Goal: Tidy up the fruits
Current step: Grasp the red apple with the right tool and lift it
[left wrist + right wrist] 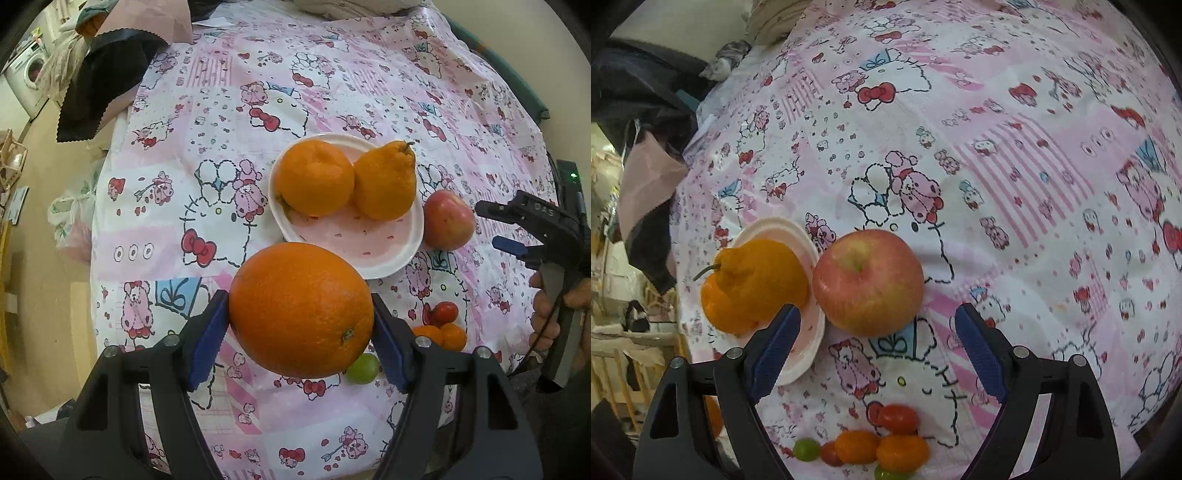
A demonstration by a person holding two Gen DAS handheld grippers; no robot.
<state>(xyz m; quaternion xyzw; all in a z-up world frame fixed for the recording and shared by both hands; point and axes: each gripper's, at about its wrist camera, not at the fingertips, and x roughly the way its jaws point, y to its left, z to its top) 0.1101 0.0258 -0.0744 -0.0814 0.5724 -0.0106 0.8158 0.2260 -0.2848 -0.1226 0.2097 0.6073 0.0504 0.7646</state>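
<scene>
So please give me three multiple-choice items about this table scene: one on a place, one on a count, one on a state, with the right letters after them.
1. Where does the round red-yellow apple lie?
A. on the cloth beside the white plate
B. on the plate
C. between the left gripper's fingers

2. How many bumpy orange citrus fruits lie on the white round plate?
A. none
B. two
C. four

3. In what state is the left gripper?
A. open and empty
B. shut on the large smooth orange
C. shut on the apple

Answers:
1 A, the apple rests on the patterned cloth, right of the plate's rim.
2 B, one rounder fruit and one pear-shaped fruit sit side by side.
3 B, both blue pads press the large smooth orange; the right gripper is open.
</scene>
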